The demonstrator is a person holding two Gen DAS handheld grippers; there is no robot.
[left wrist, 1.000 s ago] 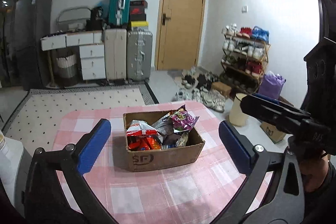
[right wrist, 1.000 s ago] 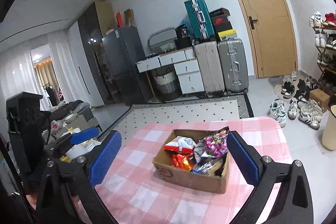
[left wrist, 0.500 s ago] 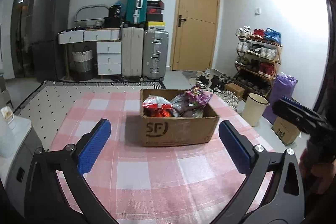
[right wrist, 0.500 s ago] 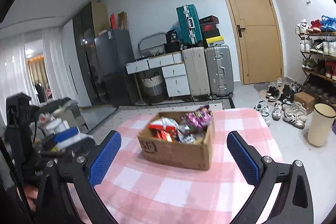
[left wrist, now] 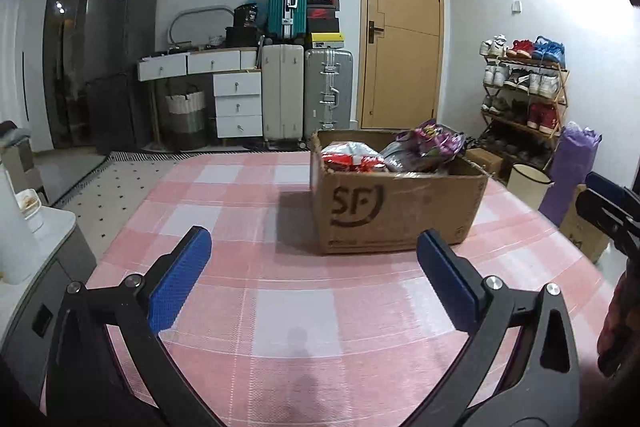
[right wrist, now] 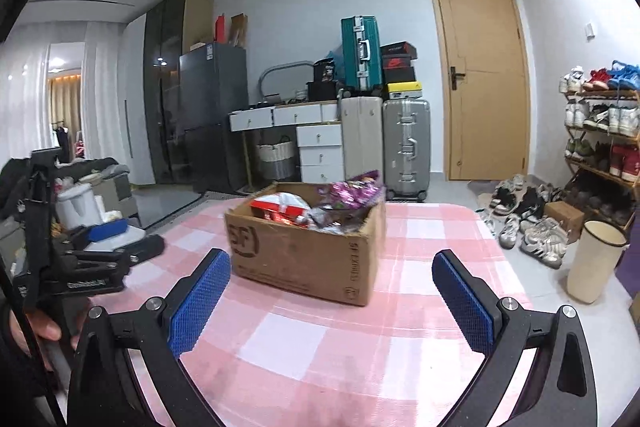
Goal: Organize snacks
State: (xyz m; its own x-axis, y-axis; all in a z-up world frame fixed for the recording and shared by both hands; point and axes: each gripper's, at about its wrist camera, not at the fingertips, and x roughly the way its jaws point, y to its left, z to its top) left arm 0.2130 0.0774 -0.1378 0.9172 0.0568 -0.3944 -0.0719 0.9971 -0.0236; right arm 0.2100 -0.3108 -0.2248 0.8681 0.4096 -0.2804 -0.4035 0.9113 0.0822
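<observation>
Open brown cardboard box (left wrist: 396,205) printed with a dark "SF" mark, standing on a table under a pink-and-white checked cloth (left wrist: 248,227); in the left wrist view it sits at 1 o'clock of centre, in the right wrist view near 12 o'clock. Contents: a red-and-white snack packet (left wrist: 350,157) and a purple foil snack bag (left wrist: 430,143), heaped above the rim. Left gripper (left wrist: 310,247), blue-padded black tongs, released, jaws wide apart and empty, near the box but not touching. Right gripper (right wrist: 332,269), same make, released, empty, short of the box
</observation>
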